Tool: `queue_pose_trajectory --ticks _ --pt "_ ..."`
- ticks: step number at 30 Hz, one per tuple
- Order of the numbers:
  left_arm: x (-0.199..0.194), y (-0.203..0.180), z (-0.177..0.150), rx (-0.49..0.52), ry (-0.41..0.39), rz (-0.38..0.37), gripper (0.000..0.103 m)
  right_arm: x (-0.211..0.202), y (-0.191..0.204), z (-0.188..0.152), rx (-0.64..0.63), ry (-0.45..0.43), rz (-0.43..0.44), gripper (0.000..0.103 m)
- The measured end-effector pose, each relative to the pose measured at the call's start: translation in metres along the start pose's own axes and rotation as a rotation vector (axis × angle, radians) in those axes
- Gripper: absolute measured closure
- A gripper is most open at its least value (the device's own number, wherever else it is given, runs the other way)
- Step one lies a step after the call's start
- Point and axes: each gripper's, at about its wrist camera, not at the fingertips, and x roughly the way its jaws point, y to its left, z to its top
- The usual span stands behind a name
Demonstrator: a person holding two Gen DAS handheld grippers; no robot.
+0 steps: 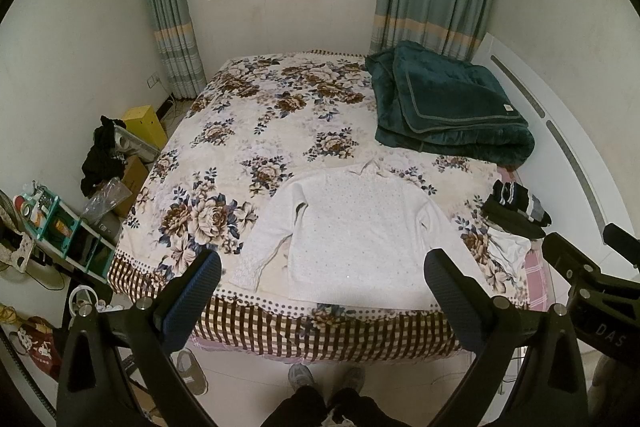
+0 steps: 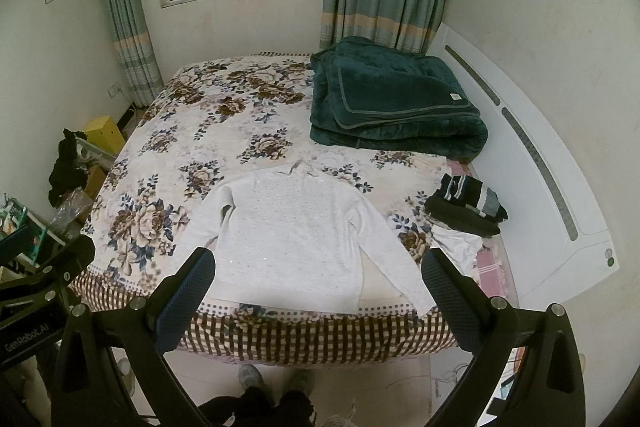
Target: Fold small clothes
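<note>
A small white long-sleeved sweater (image 1: pixel 352 231) lies spread flat, front up, near the front edge of the floral bed (image 1: pixel 240 131); it also shows in the right wrist view (image 2: pixel 296 231). Its sleeves lie along its sides. My left gripper (image 1: pixel 322 267) is open and empty, held above the bed's front edge before the sweater's hem. My right gripper (image 2: pixel 318 267) is open and empty, at about the same height and distance. The right gripper's body (image 1: pixel 592 275) shows at the right of the left wrist view.
A pile of dark and white clothes (image 1: pixel 514 215) lies at the bed's right, also in the right wrist view (image 2: pixel 466 207). A folded green blanket (image 1: pixel 448 103) sits at the back right. Clutter and boxes (image 1: pixel 104 163) stand on the floor to the left.
</note>
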Motion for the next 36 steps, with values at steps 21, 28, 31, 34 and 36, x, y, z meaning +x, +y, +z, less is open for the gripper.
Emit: queue_pose_trajectory --ticks 21,28,31,34,36 --pt "0.213 -0.026 0.000 0.064 0.084 0.122 0.000 0.232 -0.154 -0.078 0.528 0.280 -0.140 0.000" --pt "0.346 -0.082 -0.021 0.112 0.191 0.205 0.000 0.406 -0.329 -0.188 0.871 0.446 -0.163 0.000" --pt "0.400 -0.101 -0.035 0.112 0.236 0.242 0.000 0.480 -0.392 -0.244 0.995 0.510 -0.164 0.001" --pt "0.456 -0.114 -0.052 0.093 0.294 0.268 0.000 0.544 -0.431 -0.296 1.090 0.566 -0.183 0.003" --pt "0.485 -0.120 -0.064 0.077 0.323 0.264 0.000 0.583 -0.448 -0.324 1.128 0.588 -0.174 0.004"
